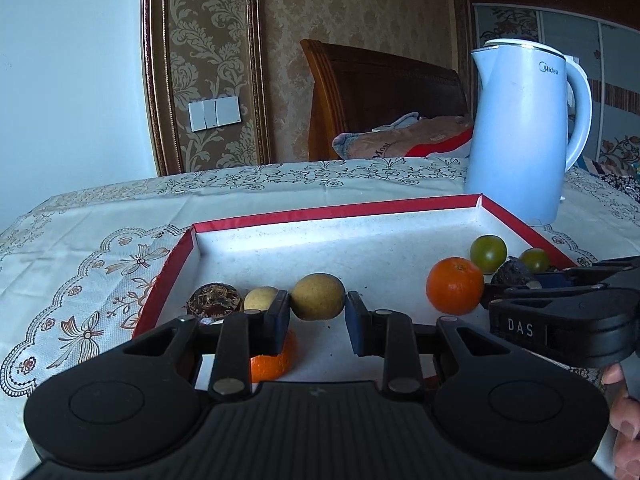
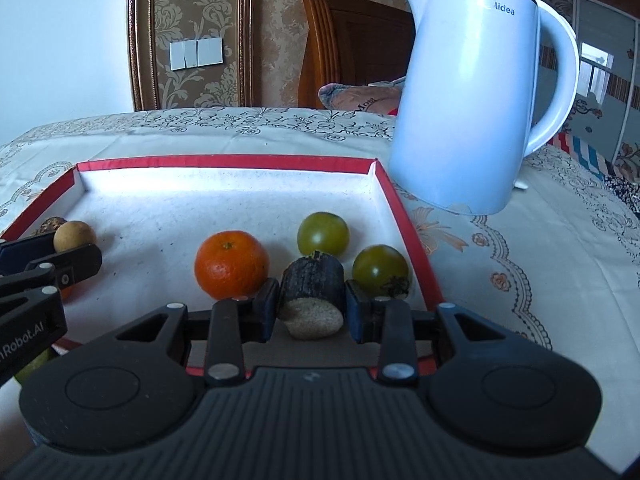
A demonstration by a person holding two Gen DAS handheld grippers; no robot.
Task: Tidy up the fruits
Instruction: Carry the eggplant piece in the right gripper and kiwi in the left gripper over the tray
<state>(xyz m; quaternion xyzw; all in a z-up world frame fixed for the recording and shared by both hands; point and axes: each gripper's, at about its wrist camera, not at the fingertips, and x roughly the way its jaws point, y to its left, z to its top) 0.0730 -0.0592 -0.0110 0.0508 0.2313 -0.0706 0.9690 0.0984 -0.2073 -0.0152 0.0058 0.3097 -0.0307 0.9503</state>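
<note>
While the left gripper (image 1: 318, 314) is clamping a tan longan (image 1: 317, 296) over the red-rimmed tray (image 1: 340, 211), the right gripper (image 2: 312, 308) is pinching a dark sugarcane piece (image 2: 313, 294) between the tangerine (image 2: 231, 263) and a green tomato (image 2: 380, 270); kettle (image 2: 468, 96) is standing on the worktop (image 2: 520, 264) behind.

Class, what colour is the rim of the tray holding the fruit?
Red, with a white inside. The tray rim shows best in the right wrist view.
</note>
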